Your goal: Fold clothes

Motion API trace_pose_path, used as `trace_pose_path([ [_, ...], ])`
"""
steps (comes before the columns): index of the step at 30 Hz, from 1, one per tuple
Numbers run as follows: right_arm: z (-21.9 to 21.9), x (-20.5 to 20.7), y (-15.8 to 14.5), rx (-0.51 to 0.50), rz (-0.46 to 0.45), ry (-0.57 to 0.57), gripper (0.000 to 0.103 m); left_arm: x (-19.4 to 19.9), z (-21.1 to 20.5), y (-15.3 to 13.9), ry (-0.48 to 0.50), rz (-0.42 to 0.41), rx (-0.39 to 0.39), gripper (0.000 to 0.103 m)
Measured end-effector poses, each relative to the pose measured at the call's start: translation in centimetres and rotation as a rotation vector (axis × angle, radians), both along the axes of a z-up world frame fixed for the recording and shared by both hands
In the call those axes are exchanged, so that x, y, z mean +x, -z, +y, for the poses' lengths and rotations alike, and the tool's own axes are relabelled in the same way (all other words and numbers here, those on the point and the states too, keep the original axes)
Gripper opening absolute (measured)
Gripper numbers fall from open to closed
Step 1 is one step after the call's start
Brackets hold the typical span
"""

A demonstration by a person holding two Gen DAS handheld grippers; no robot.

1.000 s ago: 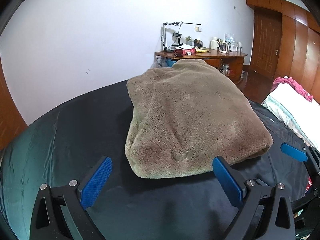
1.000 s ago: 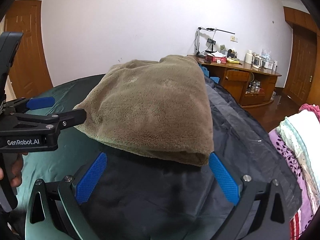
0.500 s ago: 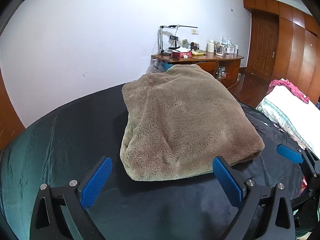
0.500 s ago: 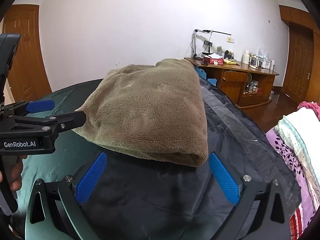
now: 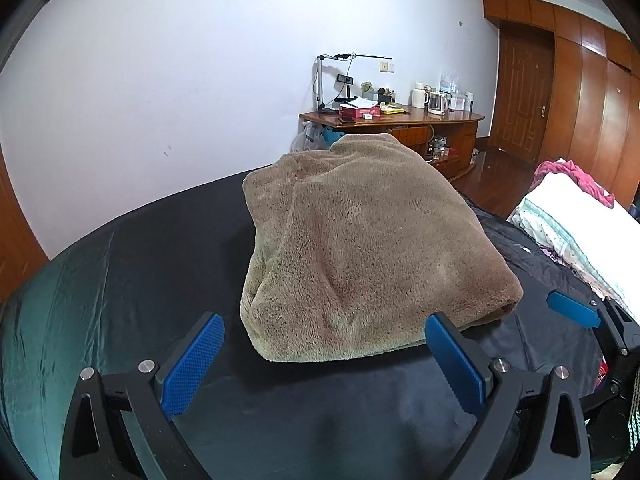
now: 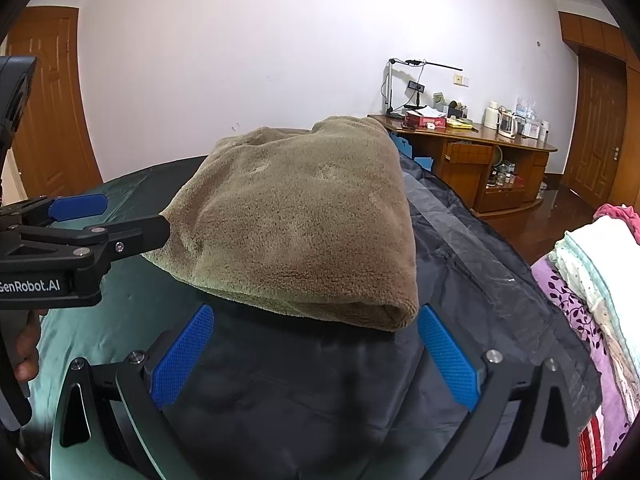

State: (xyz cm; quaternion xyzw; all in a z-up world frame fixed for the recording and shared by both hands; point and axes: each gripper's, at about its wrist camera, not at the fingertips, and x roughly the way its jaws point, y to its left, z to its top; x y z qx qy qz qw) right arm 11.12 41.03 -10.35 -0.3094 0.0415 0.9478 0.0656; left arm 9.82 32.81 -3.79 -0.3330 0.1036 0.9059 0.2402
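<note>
A folded brown fleece garment (image 5: 360, 256) lies on a dark cloth-covered surface (image 5: 152, 264), also seen as the brown fleece (image 6: 304, 220) in the right wrist view. My left gripper (image 5: 324, 360) hovers open just short of its near edge, holding nothing. The right gripper (image 6: 316, 352) stands open before the rolled near-right corner, empty too. The left gripper (image 6: 76, 224) shows from the side at the left of the right wrist view, beside the fleece. One blue pad of the right gripper (image 5: 572, 314) peeks in at the right of the left wrist view.
A dark grey jacket (image 6: 472, 264) lies spread under and to the right of the fleece. A stack of folded bedding (image 5: 576, 232) sits at the right. A wooden desk (image 5: 400, 124) with a lamp and kettles stands against the white wall, with wooden doors (image 6: 48, 100) beyond.
Both grippers have drawn back and risen slightly, so the fleece looks smaller and lower in view. The fleece itself has not moved.
</note>
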Motion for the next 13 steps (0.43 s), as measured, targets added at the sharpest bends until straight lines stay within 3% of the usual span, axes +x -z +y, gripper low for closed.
trace_pose_path([
  [13, -0.97, -0.47, 0.14, 0.009, -0.01, -0.012, 0.102, -0.04, -0.92, 0.1, -0.005, 0.023, 0.03, 0.102],
])
